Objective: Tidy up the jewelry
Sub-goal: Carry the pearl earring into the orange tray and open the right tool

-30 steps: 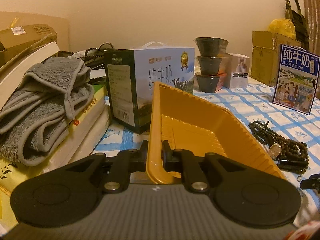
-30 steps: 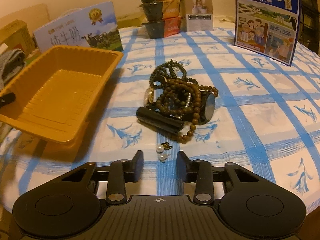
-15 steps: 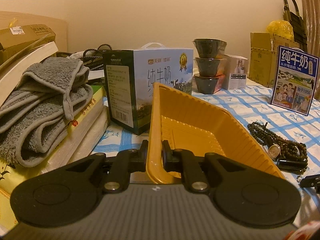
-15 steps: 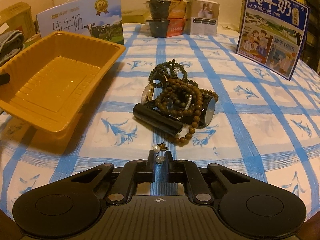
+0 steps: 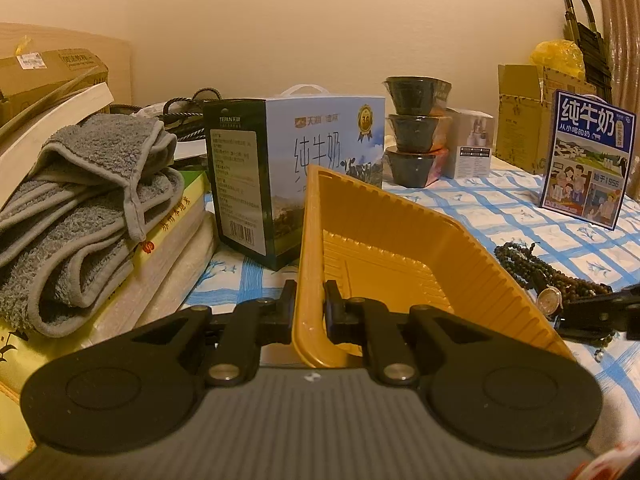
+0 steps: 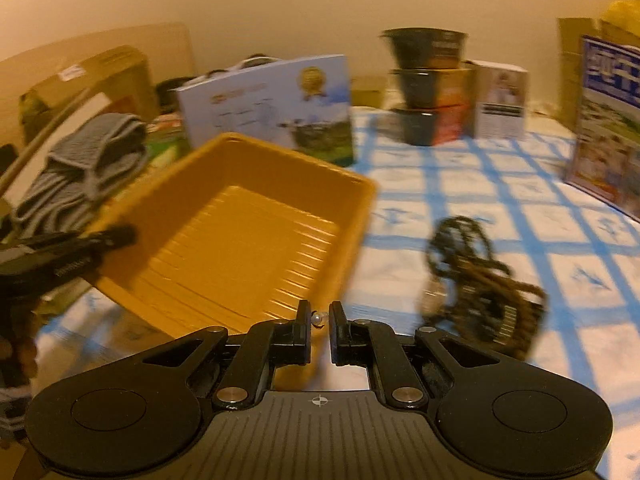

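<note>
Jewelry is split between two places. Going from largest to smallest, we note the checked tablecloth (image 6: 500,184) first, then the yellow tray (image 5: 384,240), which sits tilted with its near wall clamped between the fingers of the left gripper (image 5: 310,304). In the right wrist view the tray (image 6: 240,232) lies directly ahead of the right gripper (image 6: 319,322). We see the bead heap (image 6: 480,280), dark and brown strands tangled with a small watch (image 5: 550,304), lying on the cloth just right of the tray, blurred in that view. The smallest item, a pearl earring (image 6: 318,317), is pinched between the right gripper's nearly closed fingers, off the cloth, over the tray's near edge.
</note>
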{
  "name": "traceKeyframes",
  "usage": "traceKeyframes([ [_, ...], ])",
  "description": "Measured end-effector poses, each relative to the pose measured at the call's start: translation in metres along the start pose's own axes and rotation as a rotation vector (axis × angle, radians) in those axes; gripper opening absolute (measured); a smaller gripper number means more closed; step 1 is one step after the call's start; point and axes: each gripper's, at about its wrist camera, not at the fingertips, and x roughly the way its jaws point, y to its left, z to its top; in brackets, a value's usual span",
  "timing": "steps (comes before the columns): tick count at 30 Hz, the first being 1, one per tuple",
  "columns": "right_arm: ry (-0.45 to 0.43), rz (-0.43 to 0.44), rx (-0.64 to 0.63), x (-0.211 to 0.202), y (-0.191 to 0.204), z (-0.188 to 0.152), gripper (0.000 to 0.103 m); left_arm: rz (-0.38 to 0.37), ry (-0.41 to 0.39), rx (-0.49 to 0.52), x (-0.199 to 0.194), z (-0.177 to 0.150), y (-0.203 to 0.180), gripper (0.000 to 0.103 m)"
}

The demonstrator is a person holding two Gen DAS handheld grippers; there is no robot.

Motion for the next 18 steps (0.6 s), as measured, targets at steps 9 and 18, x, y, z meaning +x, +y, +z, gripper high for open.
traceKeyframes([
  [9, 0.004, 0.019, -0.052, 0.035, 0.028, 0.002, 0.009, -0.004, 0.007, -0.005, 0.002, -0.001, 0.002, 0.012],
  [18, -0.103, -0.018, 0.071, 0.003, 0.001, 0.013, 0.053, -0.003, 0.013, -0.007, 0.002, -0.002, 0.003, 0.012],
])
